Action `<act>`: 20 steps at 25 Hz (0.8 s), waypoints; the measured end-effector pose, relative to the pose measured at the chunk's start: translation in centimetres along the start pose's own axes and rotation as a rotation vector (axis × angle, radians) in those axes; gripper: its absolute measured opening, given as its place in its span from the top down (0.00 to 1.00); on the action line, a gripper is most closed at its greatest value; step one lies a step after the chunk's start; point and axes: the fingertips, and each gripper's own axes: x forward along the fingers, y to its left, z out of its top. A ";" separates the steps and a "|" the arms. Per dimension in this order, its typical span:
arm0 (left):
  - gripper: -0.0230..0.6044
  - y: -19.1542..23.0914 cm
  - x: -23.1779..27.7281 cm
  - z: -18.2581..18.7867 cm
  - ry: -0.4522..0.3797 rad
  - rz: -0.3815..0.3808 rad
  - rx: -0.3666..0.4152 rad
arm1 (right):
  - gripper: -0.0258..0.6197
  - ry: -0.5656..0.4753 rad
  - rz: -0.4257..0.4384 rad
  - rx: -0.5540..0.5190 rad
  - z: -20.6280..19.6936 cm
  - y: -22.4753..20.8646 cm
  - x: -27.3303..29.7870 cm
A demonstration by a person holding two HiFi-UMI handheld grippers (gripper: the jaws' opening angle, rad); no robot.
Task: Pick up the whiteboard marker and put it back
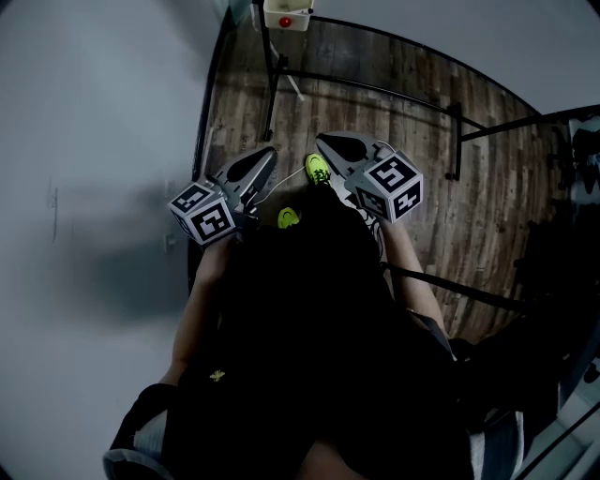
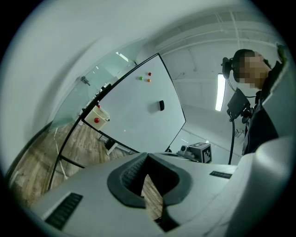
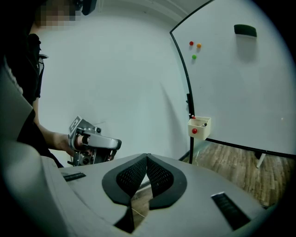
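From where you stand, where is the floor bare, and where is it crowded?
Bare: the floor between your shoes and the stand's crossbar, and the strip behind that bar. Crowded: the stand's legs under the box, and dark gear at the right edge.

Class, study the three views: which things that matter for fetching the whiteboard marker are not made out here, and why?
- Whiteboard marker: not identifiable in any view. The cream box on the board's frame is too small in the right gripper view to tell its contents.
- Head view: the top edge cuts that box off.
- Dark block on the whiteboard, left gripper view: too small to name for sure.
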 end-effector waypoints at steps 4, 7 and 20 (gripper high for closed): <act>0.96 1.3 1.6 1.3 -0.012 0.027 0.009 | 0.96 0.002 0.023 -0.004 0.6 -1.9 1.5; 0.96 2.2 3.0 2.3 -0.013 0.043 0.013 | 0.96 0.013 0.051 -0.006 1.2 -3.3 2.6; 0.96 6.4 10.2 6.3 -0.047 0.117 -0.006 | 0.96 0.042 0.141 -0.037 4.1 -11.7 5.6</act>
